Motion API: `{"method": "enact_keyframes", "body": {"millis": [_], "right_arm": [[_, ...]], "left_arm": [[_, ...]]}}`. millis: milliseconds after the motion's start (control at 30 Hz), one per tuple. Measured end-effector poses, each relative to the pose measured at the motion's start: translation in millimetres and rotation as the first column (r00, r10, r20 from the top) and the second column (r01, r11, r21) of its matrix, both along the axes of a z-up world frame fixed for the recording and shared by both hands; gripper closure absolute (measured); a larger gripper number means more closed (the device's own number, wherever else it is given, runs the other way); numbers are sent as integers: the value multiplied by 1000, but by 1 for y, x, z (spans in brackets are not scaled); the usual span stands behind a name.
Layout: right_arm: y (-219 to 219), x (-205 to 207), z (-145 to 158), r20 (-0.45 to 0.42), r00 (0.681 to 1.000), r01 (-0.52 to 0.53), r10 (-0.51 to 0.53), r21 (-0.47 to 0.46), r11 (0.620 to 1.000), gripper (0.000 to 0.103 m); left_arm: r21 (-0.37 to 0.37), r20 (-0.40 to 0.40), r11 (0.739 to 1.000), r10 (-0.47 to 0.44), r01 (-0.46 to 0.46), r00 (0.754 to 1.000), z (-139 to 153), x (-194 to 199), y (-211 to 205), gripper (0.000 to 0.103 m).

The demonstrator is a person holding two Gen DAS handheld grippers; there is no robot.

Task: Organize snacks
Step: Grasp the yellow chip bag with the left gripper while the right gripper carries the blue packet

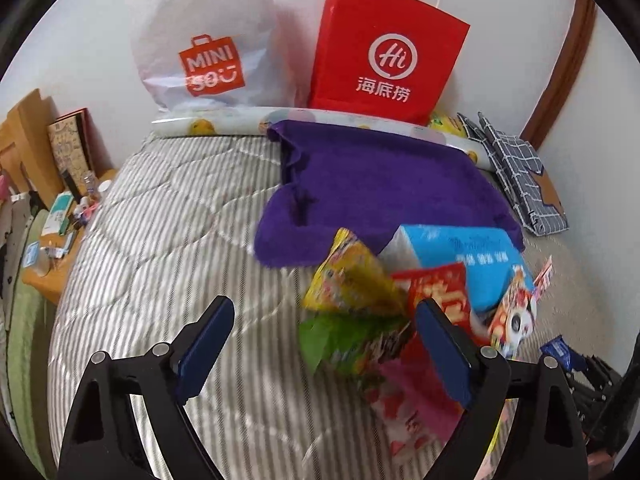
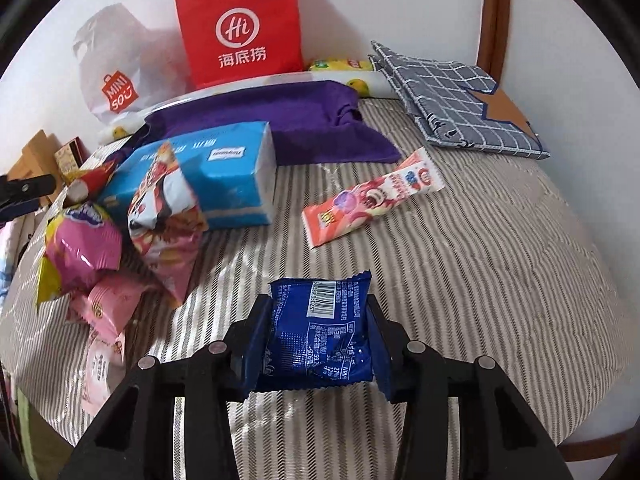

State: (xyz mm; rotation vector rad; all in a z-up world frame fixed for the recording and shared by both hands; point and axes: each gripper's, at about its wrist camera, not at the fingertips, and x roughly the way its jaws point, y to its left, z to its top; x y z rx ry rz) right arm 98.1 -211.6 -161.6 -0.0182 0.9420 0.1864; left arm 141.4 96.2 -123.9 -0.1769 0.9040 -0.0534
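Observation:
On the striped bed cover, my right gripper [image 2: 318, 300] is shut on a blue foil snack packet [image 2: 320, 332], its barcode side facing up. A long pink strawberry packet [image 2: 372, 200] lies alone further back. My left gripper [image 1: 325, 306] stands open above a pile of snacks: a yellow packet [image 1: 348, 276], a green packet [image 1: 344, 340], a red packet [image 1: 440, 292] and a pink packet [image 1: 416, 404]. Nothing is pressed between its pads. In the right wrist view the same pile [image 2: 92, 240] sits at the left. The blue packet [image 1: 558, 350] shows at the right edge of the left wrist view.
A blue tissue pack [image 1: 460, 256] lies on a purple cloth [image 1: 380, 184]. A red paper bag [image 1: 384, 48] and a white plastic bag [image 1: 208, 52] stand against the wall. A folded checked fabric bag [image 2: 452, 96] lies at the back right. A cluttered bedside table [image 1: 60, 216] is left.

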Motion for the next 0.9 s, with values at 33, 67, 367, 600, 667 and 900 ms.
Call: {"method": "enact_keyframes", "body": {"millis": [33, 67, 367, 600, 667, 900], "right_arm": [[-2, 1, 1, 3, 1000, 2, -2, -1, 1000, 60], [-3, 2, 2, 4, 1000, 4, -4, 0, 1000, 60], [-7, 9, 5, 6, 1000, 14, -14, -9, 1000, 60], [-5, 13, 4, -3, 1000, 19, -19, -22, 1000, 60], [-4, 13, 5, -3, 1000, 20, -20, -18, 1000, 60], [0, 17, 26, 35, 999, -20, 21, -33, 999, 60]], "left_arm": [[-7, -2, 1000, -6, 6, 1000, 0, 6, -1, 12], [-11, -6, 1000, -10, 10, 1000, -1, 13, -2, 12], [-56, -134, 998, -21, 14, 991, -33, 56, -3, 30], [-118, -171, 991, -77, 57, 982, -49, 54, -2, 51], [-97, -151, 992, -90, 76, 984, -44, 49, -2, 54], [-98, -98, 993, -72, 62, 993, -23, 30, 13, 55]]}}
